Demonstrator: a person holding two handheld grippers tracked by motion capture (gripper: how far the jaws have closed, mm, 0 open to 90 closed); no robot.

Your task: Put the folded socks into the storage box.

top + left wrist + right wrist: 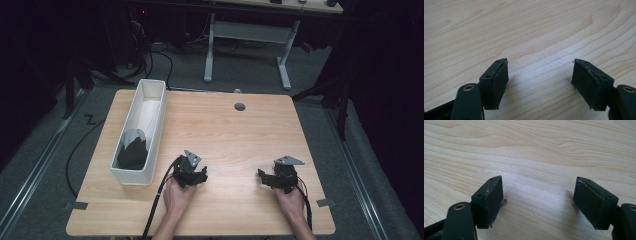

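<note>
Jaws on both the left gripper (192, 176) and the right gripper (276, 179) stand wide apart with nothing between them, low over the bare table (230, 135). The dark cloths (132, 150) lie in the white bin's (161, 125) near end. We would rest both hands level, clear of the bin.

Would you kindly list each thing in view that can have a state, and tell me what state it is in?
Left gripper: open, nothing between its fingers, low over the bare table.
Right gripper: open, nothing between its fingers, low over the table.
White bin: upright, no lid, at the table's left side.
Dark and grey clothes: bunched up inside the near end of the bin.
</note>
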